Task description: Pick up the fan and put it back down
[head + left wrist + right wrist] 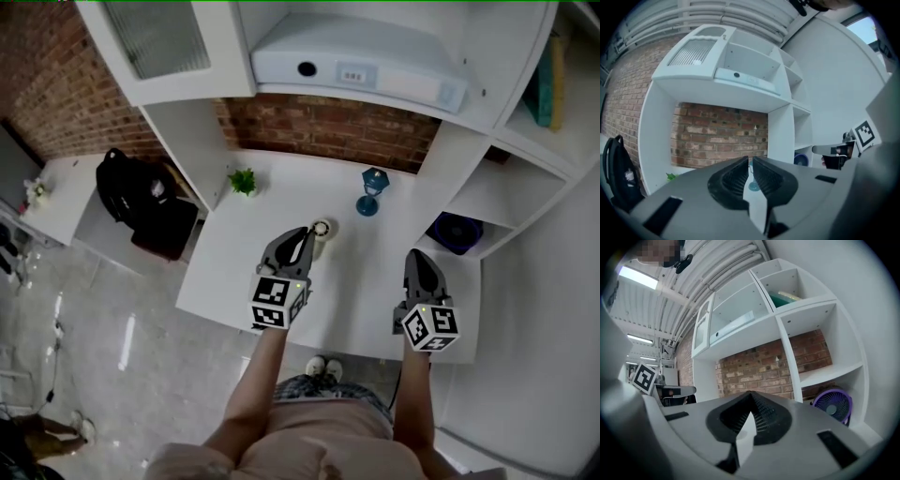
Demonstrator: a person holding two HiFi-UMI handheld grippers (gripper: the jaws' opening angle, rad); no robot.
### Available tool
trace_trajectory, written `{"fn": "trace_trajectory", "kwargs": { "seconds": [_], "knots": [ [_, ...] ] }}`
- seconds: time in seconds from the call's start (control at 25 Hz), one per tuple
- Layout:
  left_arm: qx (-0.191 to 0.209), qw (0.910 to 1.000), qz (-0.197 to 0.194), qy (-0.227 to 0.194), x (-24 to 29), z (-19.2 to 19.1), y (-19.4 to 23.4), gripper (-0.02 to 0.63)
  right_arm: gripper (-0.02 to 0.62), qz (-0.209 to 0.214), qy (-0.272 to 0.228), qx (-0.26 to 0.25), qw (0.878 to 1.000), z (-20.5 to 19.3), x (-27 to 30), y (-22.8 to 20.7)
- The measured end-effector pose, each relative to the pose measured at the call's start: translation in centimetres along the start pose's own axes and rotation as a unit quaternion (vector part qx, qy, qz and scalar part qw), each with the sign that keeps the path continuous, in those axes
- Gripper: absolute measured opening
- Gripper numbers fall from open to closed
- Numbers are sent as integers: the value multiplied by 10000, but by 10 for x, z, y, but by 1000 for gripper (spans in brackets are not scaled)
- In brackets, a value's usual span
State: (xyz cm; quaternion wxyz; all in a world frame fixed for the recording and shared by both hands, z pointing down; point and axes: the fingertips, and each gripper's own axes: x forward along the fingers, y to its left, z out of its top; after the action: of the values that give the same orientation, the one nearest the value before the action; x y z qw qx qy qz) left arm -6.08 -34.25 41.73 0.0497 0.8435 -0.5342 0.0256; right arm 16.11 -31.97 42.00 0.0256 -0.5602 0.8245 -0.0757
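The purple fan (457,232) stands in the low shelf compartment right of the white desk (244,272); the right gripper view has it at lower right (833,404), and the left gripper view catches part of it (801,159). My left gripper (305,234) hovers over the desk's middle, jaws shut with only a thin slit and nothing between them (750,161). My right gripper (418,258) hangs near the desk's right front, left of the fan and clear of it, pointing level. Its jaws meet at the tips and hold nothing (751,397).
A blue lantern (371,191) and a small green plant (244,180) stand at the back of the desk by the brick wall. A small white object (322,228) sits just past the left gripper's tip. Shelves and a white hood (356,61) hang overhead. A black bag (141,197) lies left.
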Motion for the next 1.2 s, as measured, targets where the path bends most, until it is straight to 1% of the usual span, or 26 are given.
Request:
{"fn": "trace_trajectory", "kwargs": {
  "seconds": [0.08,0.2,0.48,0.6,0.76,1.0,1.2],
  "knots": [
    [106,9998,22,-193,-10,12,-2,44,15,-2,-129,-76,9999,9,-10,3],
    [117,9992,13,-376,-21,23,-3,29,15,-14,-345,-123,9993,22,-23,4],
    [-10,9992,-15,-401,-39,20,-4,28,15,-229,-538,-170,9981,32,-45,0],
    [-25,9992,-52,-403,-40,21,-7,28,15,-265,-595,-331,9973,36,-50,1],
    [-72,9993,-66,-362,-41,16,-11,28,14,-434,-636,-574,9954,42,-59,-5],
    [-134,9993,-41,-353,-42,14,-14,28,14,-351,-647,-555,9957,46,-63,-10],
    [-222,9994,-14,-262,-44,8,-16,28,14,-290,-594,-544,9963,44,-64,-13]
  ]
}}
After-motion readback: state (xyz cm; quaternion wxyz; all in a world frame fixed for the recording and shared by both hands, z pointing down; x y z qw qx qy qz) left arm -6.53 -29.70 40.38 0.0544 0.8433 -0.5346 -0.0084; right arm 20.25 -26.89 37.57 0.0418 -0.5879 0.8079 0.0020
